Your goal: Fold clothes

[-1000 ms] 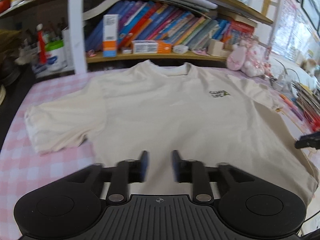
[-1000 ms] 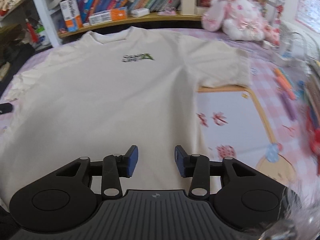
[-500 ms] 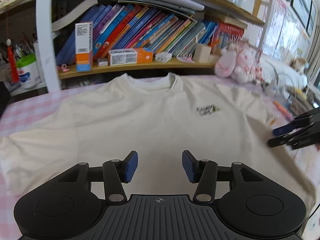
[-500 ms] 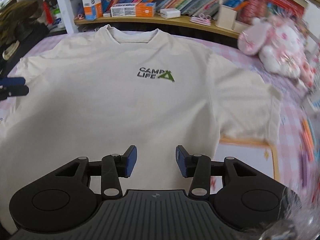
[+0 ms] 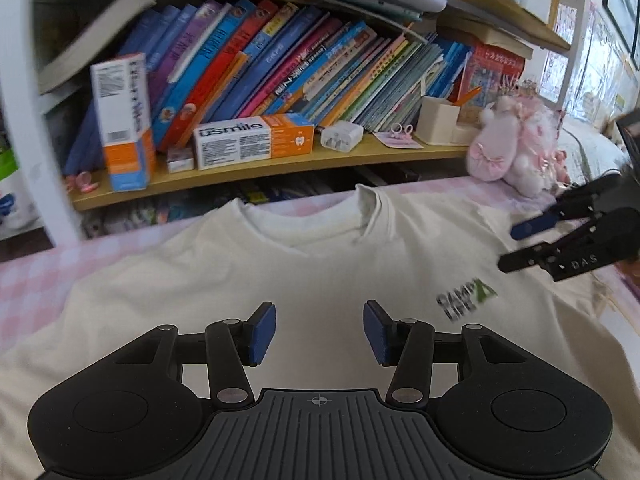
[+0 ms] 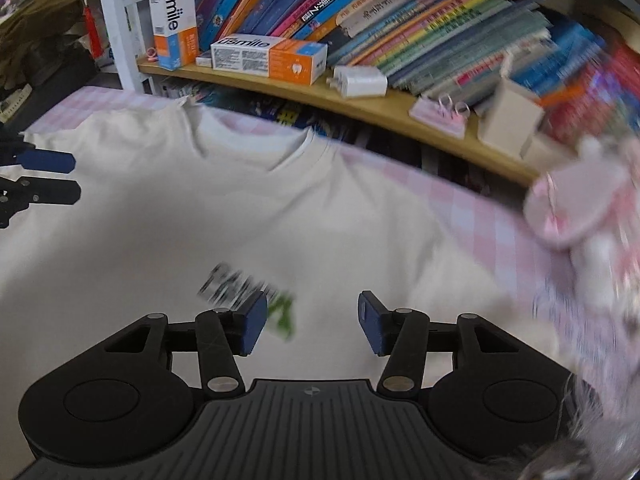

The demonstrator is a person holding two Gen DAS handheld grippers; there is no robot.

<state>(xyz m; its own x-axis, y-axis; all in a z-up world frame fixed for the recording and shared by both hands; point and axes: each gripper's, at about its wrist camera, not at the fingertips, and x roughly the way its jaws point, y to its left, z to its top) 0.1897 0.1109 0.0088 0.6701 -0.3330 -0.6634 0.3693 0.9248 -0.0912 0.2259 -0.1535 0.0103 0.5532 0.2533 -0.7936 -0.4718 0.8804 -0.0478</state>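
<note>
Jaws first: your left gripper [image 5: 319, 334] stands partly open with nothing between its blue pads, only cream cloth below — its gap has just narrowed slightly. Your right gripper [image 6: 310, 324] is likewise partly open and empty, and its jaws have just been widening; it hangs over the green-and-black chest print [image 6: 248, 298], which is blurred. Neither pair of pads can be seen touching the fabric.

Both point down at the cream T-shirt [image 5: 320, 276], which lies flat and face up on the pink checked tablecloth [image 5: 36, 276], its collar [image 5: 308, 220] toward the wooden shelf [image 5: 280, 164]. In the left view your right gripper comes in from the right edge above the shirt's shoulder. Behind the collar the shelf carries leaning books [image 5: 304, 68], two orange-and-white toothpaste boxes [image 5: 254, 140] — one upright, one lying — and a white charger [image 5: 342, 135]. A pink plush toy [image 5: 516, 148] sits beside the shelf's right end.
</note>
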